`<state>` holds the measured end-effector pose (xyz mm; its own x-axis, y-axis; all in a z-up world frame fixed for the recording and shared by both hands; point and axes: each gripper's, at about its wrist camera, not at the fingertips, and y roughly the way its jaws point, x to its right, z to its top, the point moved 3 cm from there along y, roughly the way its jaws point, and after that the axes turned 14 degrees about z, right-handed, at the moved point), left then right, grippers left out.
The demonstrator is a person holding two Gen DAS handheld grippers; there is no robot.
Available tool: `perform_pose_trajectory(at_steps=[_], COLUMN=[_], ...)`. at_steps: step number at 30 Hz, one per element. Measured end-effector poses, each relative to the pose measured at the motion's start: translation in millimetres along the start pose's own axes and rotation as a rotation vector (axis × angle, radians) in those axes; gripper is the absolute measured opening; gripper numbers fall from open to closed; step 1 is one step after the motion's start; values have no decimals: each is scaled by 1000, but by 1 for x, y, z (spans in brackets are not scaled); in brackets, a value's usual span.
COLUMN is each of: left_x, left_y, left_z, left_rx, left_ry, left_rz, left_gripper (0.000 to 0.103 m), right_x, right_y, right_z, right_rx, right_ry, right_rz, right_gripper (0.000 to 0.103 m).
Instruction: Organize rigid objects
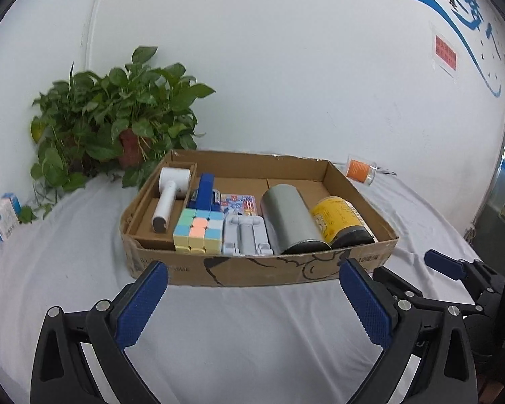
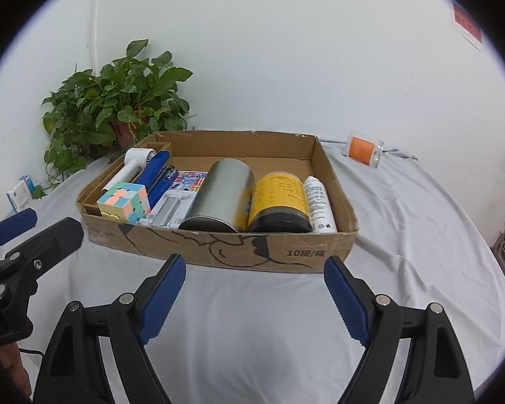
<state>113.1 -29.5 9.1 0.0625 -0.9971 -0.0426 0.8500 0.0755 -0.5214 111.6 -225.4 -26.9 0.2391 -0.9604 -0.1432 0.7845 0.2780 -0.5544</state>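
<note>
A shallow cardboard box sits on a table under a white cloth. In it lie a white hand fan, a blue stapler, a pastel puzzle cube, a grey phone stand, a silver can, a yellow can and a white tube. My left gripper is open and empty just before the box. My right gripper is open and empty there too.
A potted plant stands at the back left. A small blue and white carton lies at the far left. A clear cup with an orange label lies behind the box at the right.
</note>
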Motion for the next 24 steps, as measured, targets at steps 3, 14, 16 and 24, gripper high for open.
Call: perform_pose_trajectory(at_steps=[3, 14, 16, 24], left_x=[5, 0, -1, -6], left_y=[2, 11, 14, 24], left_z=[1, -1, -1, -3], left_rx=[0, 17, 15, -1], left_ry=[11, 21, 28, 36], left_rz=[-5, 25, 33, 31], left_gripper=[102, 102, 102, 102], right_x=[7, -1, -3, -5], right_y=[1, 8, 10, 16], right_z=[-2, -4, -5, -6], right_rx=[-3, -7, -12, -23], right_ry=[20, 13, 16, 17], right_rz=[-12, -14, -14, -24], right_gripper=[84, 84, 84, 84])
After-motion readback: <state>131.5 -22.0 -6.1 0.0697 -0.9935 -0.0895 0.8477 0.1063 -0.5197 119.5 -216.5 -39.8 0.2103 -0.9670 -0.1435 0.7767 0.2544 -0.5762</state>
